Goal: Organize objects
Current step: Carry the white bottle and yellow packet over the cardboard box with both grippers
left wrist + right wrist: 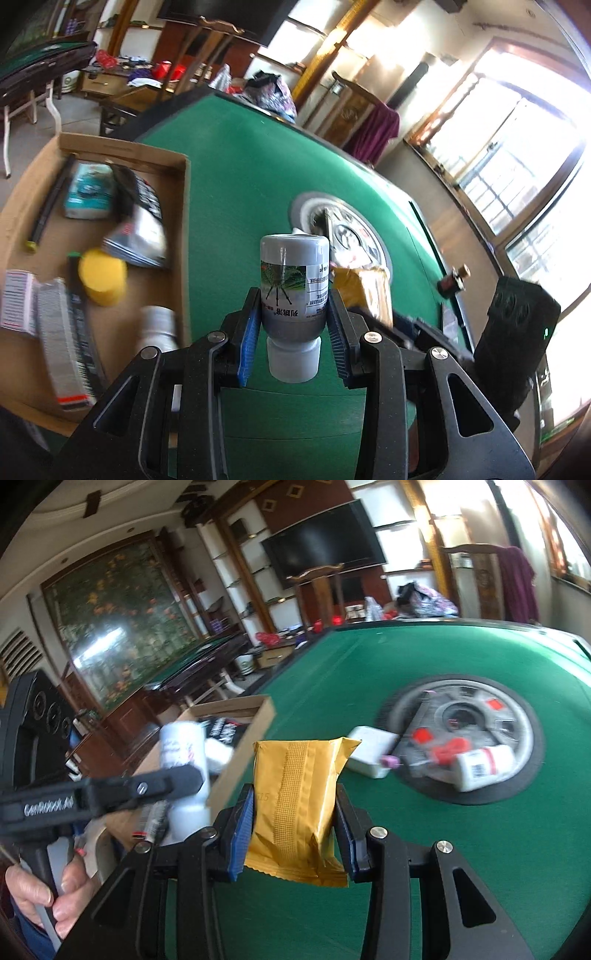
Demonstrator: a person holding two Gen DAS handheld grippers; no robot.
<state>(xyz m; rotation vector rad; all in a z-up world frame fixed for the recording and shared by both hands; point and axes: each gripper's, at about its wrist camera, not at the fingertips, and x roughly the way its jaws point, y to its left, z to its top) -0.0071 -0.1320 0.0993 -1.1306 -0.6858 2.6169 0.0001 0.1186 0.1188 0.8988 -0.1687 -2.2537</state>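
My left gripper [293, 321] is shut on a grey bottle [293, 280] with a white cap, cap end toward the camera, held above the green table [258, 177]. Left of it lies an open cardboard box [183, 206]. My right gripper [295, 812] is shut on a yellow foil packet [295, 801], upright between the blue pads. In the right wrist view the left gripper [184, 775] and its bottle [183, 746] hang blurred by the box [258, 720]. The packet [364, 291] shows just right of the bottle in the left wrist view.
The box holds a yellow cylinder [101, 277], a silver pouch [142, 236], a teal packet [88, 192] and other items. On the table's round centre disc [524, 716] lie a white bottle [480, 766] and red pieces; a white box [369, 751] sits beside it. A hand [44, 893] grips the left handle.
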